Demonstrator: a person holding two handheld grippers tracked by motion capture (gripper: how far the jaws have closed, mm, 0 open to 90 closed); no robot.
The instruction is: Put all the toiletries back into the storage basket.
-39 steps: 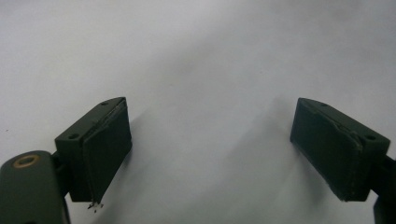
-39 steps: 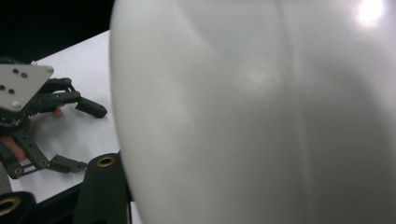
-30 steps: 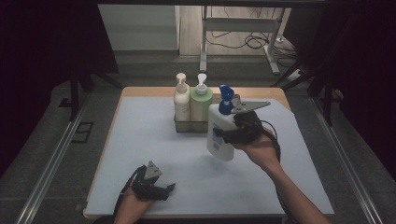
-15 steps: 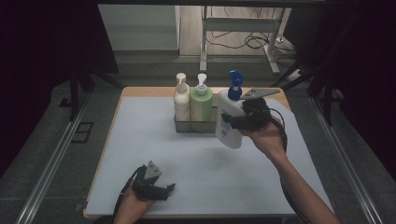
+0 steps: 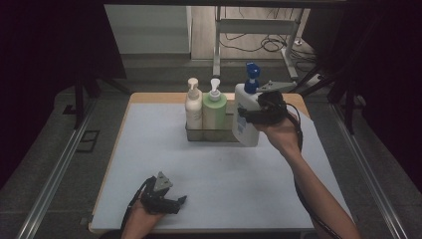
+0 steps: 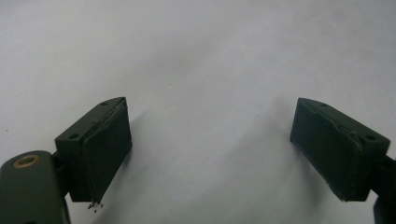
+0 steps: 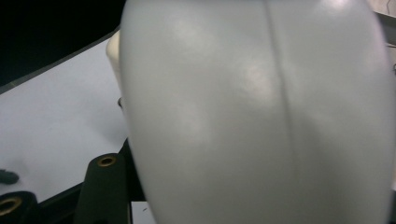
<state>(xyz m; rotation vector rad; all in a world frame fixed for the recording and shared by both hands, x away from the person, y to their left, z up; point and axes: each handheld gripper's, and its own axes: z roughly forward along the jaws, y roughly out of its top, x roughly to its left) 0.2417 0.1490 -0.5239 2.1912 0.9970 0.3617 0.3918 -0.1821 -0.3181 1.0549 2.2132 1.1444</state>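
Gripping a white pump bottle (image 5: 245, 117) with a blue pump head, the right claw (image 5: 255, 115) holds it lifted off the counter (image 5: 149, 149), tilted slightly, with its lower end just beside the right end of a metal rack (image 5: 211, 133) at the far middle of the pale blue mat. The claw's jaws clamp the bottle's body from the right side, and the person's right hand (image 5: 278, 132) and forearm reach in from the lower right. In the right gripper view the white bottle wall (image 7: 261, 116), with a vertical seam, stands close against the camera, and a cream-coloured bottle (image 7: 113, 49) peeks out at its left edge. Two pump bottles stand upright in the rack: a cream one (image 5: 193, 105) on the left and a green one (image 5: 214, 109) touching it on the right. The left claw (image 5: 178, 201) rests on the near left part of the mat, held by the left hand (image 5: 144, 216); the left gripper view shows its jaws standing wide apart over bare mat (image 6: 201, 70), with nothing between them.
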